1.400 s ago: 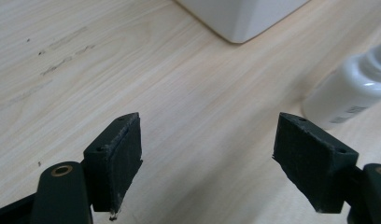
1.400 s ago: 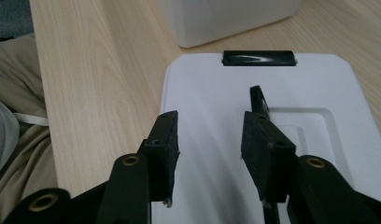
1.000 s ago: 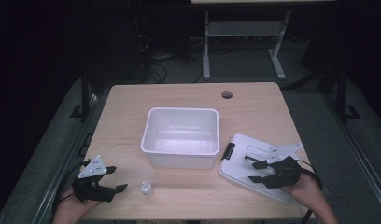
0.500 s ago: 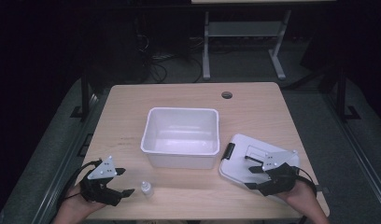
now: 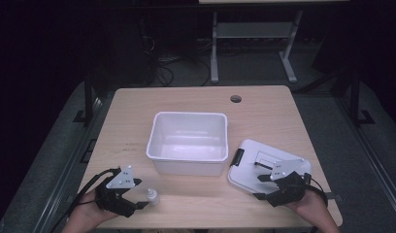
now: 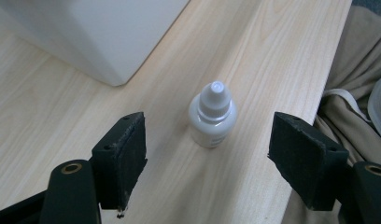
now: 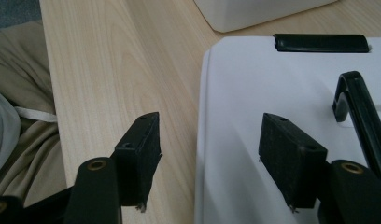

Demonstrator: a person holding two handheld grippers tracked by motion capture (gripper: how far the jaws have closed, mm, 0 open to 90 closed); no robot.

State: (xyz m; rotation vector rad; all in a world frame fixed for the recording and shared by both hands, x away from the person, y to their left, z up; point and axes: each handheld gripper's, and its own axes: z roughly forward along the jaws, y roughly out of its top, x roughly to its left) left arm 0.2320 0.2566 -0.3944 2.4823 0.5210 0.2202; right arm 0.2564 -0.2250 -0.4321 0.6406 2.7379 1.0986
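Near the white bin, left claw, closing slightly, brackets the upright dropper bottle untouched; right claw, just widening, straddles the lid's edge.

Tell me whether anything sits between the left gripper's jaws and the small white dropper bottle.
Nothing visible does. The dropper bottle stands upright on bare table ahead of the left gripper, whose jaws have just been closing, apart from it.

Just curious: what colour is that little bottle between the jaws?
White, cap included; the little bottle shows best in the left gripper view.
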